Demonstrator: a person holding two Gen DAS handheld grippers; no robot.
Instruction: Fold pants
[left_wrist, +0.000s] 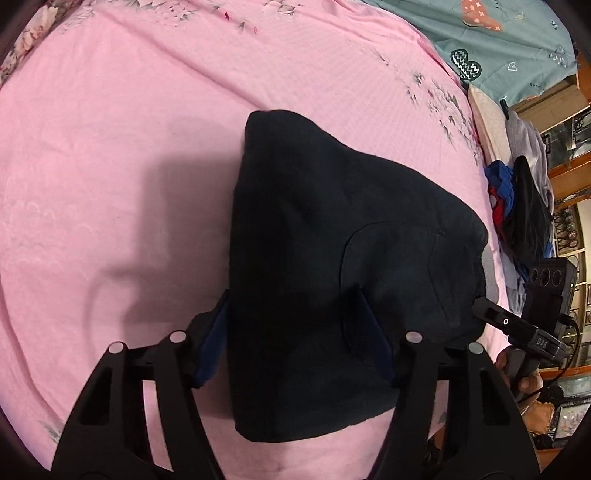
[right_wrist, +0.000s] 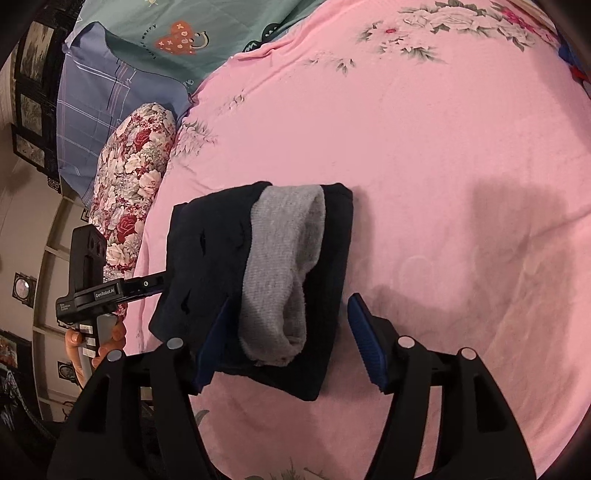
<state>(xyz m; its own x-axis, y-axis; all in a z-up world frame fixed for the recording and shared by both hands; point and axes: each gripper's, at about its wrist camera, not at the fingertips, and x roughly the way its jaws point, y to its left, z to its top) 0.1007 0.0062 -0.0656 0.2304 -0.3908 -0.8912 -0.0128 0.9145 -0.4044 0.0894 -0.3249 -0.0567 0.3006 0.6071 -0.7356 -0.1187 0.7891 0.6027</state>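
Pants: dark navy, soft fabric pants, folded to a compact bundle with grey lining exposed; lie at frame centre on the bedsheet.
Bedsheet: pink, flower-printed cotton bedsheet.
Left gripper: black, blue-padded; jaws parted, straddling the bundle's 6 o'clock edge; no clamping visible.
Right gripper: jaws parted astride the grey lining; the 3 o'clock pad stands clear of the fabric.
Pillow: red rose-print pillow, 9 o'clock.
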